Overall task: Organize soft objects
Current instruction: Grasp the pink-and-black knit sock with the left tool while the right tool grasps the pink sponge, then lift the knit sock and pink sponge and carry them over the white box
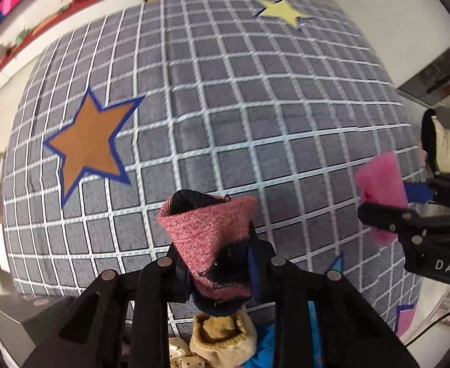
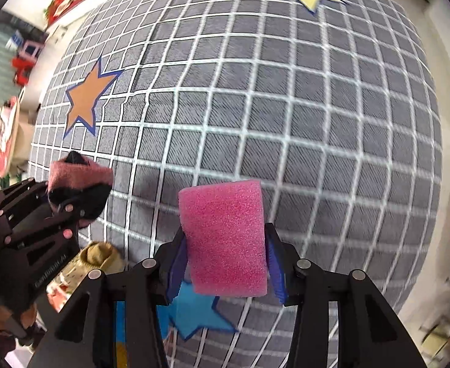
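Note:
My left gripper (image 1: 219, 271) is shut on a pink and black sock (image 1: 212, 233) and holds it above the grey checked mat (image 1: 255, 107). It also shows in the right wrist view (image 2: 71, 202) with the sock (image 2: 78, 178). My right gripper (image 2: 225, 260) is shut on a pink sponge (image 2: 225, 239) held above the mat (image 2: 286, 107). The sponge also shows at the right of the left wrist view (image 1: 381, 184). A rolled tan sock (image 1: 223, 337) lies just below my left gripper; it also shows in the right wrist view (image 2: 101, 256).
The mat carries an orange star (image 1: 87, 144), a yellow star (image 1: 281, 12) at the far side, a blue star (image 2: 197, 312) under my right gripper and part of a pink star (image 1: 404, 319). White dice (image 1: 183, 355) lie beside the tan sock.

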Tool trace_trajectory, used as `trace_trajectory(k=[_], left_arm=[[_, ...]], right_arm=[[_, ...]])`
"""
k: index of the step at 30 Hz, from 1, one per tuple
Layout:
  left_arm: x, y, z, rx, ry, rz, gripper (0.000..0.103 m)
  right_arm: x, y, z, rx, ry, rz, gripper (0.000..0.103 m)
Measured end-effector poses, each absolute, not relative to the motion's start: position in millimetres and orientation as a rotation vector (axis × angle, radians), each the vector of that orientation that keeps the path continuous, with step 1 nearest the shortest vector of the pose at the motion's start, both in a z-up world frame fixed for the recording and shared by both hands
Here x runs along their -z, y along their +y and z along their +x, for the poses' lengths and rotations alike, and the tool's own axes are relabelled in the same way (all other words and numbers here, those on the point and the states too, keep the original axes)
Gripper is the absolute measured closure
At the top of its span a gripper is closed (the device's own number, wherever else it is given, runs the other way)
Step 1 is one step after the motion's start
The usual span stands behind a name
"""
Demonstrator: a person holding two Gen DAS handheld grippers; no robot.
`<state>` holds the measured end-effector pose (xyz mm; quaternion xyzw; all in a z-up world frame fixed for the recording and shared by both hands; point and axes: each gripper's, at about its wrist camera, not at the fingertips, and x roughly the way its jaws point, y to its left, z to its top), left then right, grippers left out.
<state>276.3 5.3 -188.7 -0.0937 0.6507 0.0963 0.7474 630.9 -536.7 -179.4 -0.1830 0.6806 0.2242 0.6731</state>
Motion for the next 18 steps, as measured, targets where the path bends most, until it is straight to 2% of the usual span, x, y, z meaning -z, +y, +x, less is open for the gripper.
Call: trace_trajectory(k=[18], left_arm=[[87, -103, 259, 0.097, 1.229, -0.028, 0.074]], right_arm=[[100, -660, 523, -0.259, 1.486, -0.101, 0.055]])
